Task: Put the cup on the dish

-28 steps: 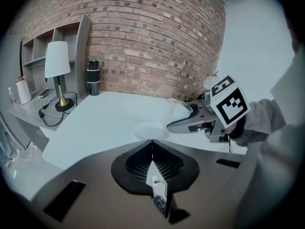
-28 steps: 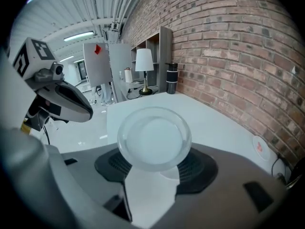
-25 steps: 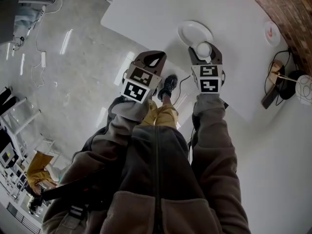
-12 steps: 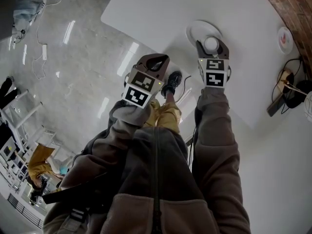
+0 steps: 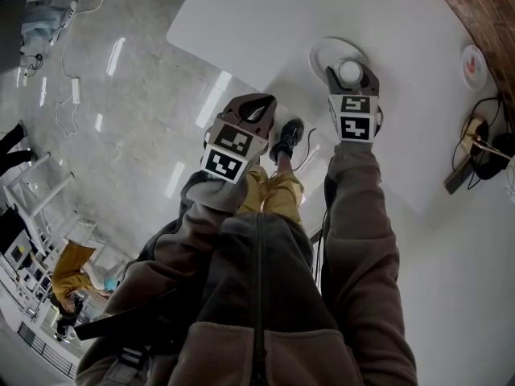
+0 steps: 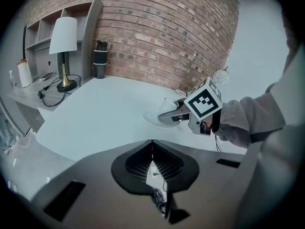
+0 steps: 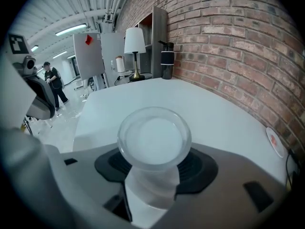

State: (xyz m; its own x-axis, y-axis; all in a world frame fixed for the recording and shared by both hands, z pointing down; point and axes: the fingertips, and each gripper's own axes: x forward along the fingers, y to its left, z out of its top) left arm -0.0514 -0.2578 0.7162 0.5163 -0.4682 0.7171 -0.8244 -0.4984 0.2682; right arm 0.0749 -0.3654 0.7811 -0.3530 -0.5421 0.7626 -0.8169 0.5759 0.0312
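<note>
While tilted down over the dish (image 5: pixel 324 51), the right gripper (image 5: pixel 351 77) pinches the cup (image 7: pixel 153 137).

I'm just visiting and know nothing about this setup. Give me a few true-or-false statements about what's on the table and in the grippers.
1. The right gripper holds a clear cup. True.
2. The left gripper holds a spoon. False: nothing is between its fingers, and it hangs off the table's edge.
3. The cup is over the dish on the white table. True.
4. The wall beside the table is plain white. False: it is brick.
</note>
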